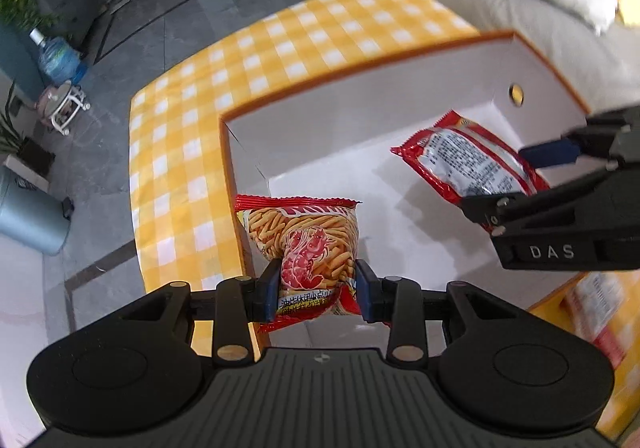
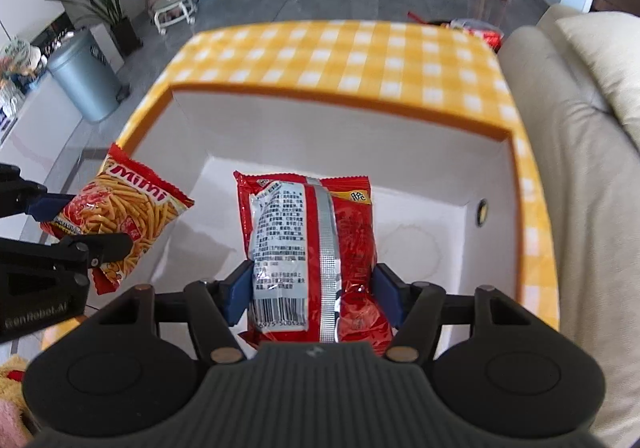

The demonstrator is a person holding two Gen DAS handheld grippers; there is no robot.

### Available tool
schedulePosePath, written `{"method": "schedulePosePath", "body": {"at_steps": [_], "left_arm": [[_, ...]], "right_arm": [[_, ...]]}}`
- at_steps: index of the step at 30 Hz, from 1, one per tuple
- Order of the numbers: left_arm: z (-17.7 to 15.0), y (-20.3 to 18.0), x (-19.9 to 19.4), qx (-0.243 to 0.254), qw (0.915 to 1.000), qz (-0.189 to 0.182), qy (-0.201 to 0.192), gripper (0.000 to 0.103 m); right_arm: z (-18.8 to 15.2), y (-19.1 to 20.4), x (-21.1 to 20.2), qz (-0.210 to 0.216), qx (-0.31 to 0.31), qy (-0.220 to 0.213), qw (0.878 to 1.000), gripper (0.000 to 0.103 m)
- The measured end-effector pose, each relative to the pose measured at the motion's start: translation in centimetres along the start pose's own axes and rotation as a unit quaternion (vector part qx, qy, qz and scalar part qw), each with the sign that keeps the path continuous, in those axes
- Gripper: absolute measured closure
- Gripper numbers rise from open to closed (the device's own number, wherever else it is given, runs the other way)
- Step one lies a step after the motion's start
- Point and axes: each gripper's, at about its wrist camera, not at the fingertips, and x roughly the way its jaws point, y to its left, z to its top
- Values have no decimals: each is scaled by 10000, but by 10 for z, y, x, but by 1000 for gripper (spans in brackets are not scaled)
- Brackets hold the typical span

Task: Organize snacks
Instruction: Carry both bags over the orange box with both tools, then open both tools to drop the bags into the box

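Over the white box [image 1: 360, 104], seen from the left wrist, a shrimp-stick bag [image 1: 308, 248] is pinched by the left gripper [image 1: 316, 292]. From the right wrist, a red snack pack [image 2: 316, 248] is clamped by the right gripper [image 2: 312, 294], held above the box floor, gingham cloth [image 2: 340, 56] all around.

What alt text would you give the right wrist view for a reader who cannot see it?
The right gripper holds a red snack packet, printed back up, over an open white box with an orange rim, on a yellow checked tablecloth. At left, the left gripper holds a Mimi shrimp-stick packet over the box's edge.
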Motion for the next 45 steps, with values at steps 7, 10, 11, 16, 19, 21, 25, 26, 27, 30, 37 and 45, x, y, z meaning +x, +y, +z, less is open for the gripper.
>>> {"method": "schedulePosePath", "body": {"at_steps": [7,10,11,16,19,21,25,26,27,30,37,45], "left_arm": [[-8,-11,8,241,9989,-48,400,62],[-13,-14,5,233,9986,-95,463,62],[-14,-15,4,228,9984,-117,495,62],[-20,-17,0,141,9978,-178,622,62],[-24,-20,-4,32,9967,-337,737,62],[-28,-23,-5,29,9957,-459,800,62],[-27,-21,-1,-108,9946,-417,940,62],[-26,-21,1,-111,9948,-327,960,62],[-24,-21,3,-70,9951,-233,963,62],[-21,-23,7,173,9950,-61,985,62],[-18,-31,24,566,9916,166,1153,61],[-19,-45,27,896,9892,547,1020,53]], "right_arm": [[-10,3,18,110,-165,322,9993,42],[-19,2,16,156,-277,416,9986,41],[-23,2,16,173,-321,432,9984,41],[-29,2,11,209,-468,487,9975,41],[-33,2,10,206,-588,554,9965,41],[-34,4,12,222,-688,618,9955,41],[-32,4,16,383,-688,727,9942,41],[-31,4,17,403,-683,730,9942,41],[-29,4,19,445,-666,739,9940,41],[-23,3,26,567,-586,830,9932,41],[-24,13,44,610,-545,1052,9911,41],[-25,15,49,512,-498,1148,9908,39]]}}
